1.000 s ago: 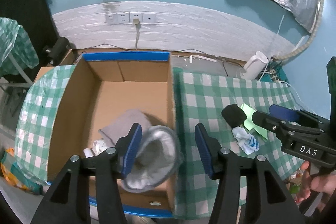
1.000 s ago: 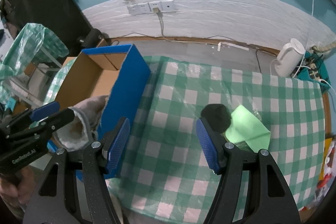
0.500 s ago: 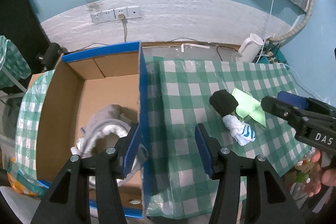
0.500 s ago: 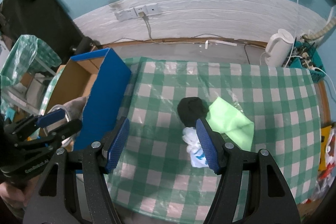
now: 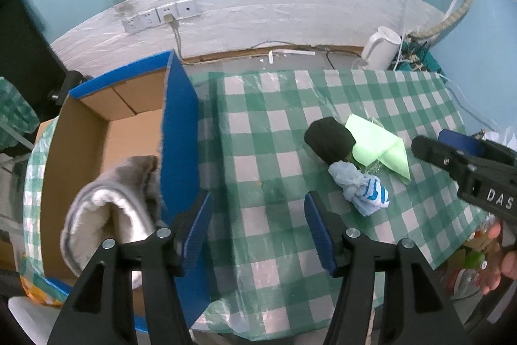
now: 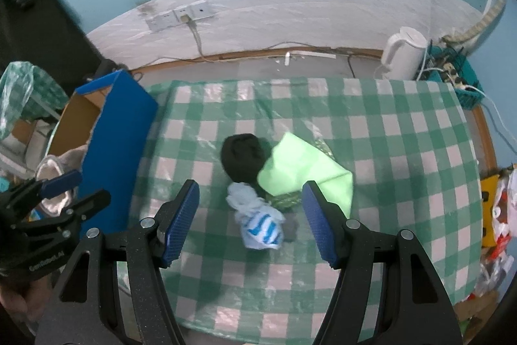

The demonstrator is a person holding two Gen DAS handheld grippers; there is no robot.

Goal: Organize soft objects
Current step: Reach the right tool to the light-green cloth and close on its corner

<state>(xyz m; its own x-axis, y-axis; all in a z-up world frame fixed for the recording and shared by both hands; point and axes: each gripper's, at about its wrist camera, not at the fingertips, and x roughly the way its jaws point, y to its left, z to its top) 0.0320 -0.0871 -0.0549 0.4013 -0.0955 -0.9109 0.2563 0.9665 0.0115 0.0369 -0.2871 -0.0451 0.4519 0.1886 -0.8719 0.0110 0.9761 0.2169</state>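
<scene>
Three soft items grouped mid-tabletop (image 6: 404,131), touching one another: black rolled bundle (image 6: 242,156), white-and-blue cloth wad (image 6: 258,220), folded light-green cloth (image 6: 303,173). Judged light, limp, compressible, not fragile; likely to sag or unroll if pinched at a loose edge. Best taken across the thickest part of the wad, pads squeezing the bulk.

Right tool (image 6: 250,220) wide and empty, poised over the white-and-blue wad. Left tool (image 5: 258,228) empty, jaws opening, over bare cloth beside the cardboard box (image 5: 179,125). Grey fleece-lined garment (image 5: 110,202) lying inside the box, apparently already sorted.
</scene>
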